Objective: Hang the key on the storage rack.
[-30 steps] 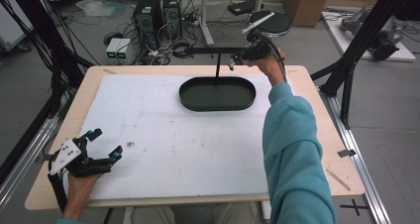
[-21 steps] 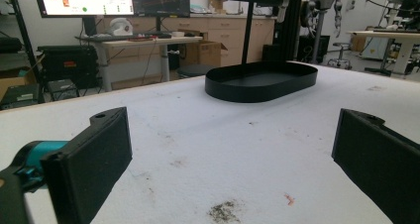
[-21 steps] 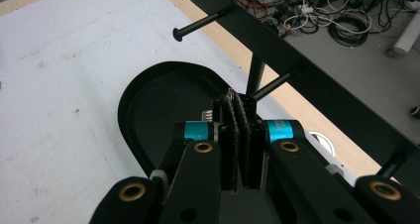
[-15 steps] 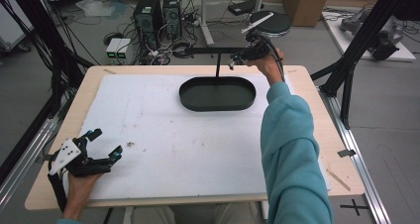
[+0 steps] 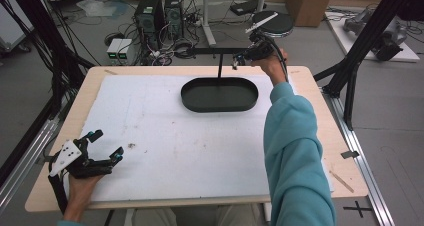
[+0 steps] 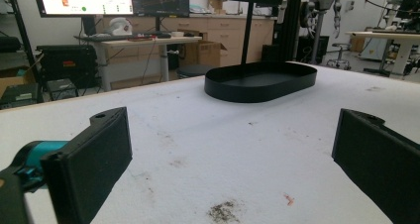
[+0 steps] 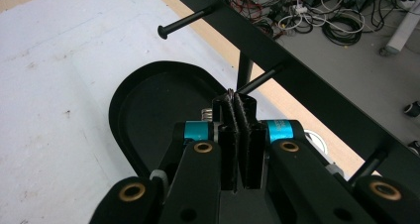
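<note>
The right hand-held gripper (image 7: 238, 102), pinched on a small ring (image 7: 230, 91), could miss the peg (image 7: 262, 78) and drop it.

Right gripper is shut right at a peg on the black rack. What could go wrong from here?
1. The right gripper sits close by the peg; a push could tip the bar or slide the tray.
2. A silvery glint at the fingers' tips is too small to identify; if it is held, it may miss the peg and drop into the tray.
</note>
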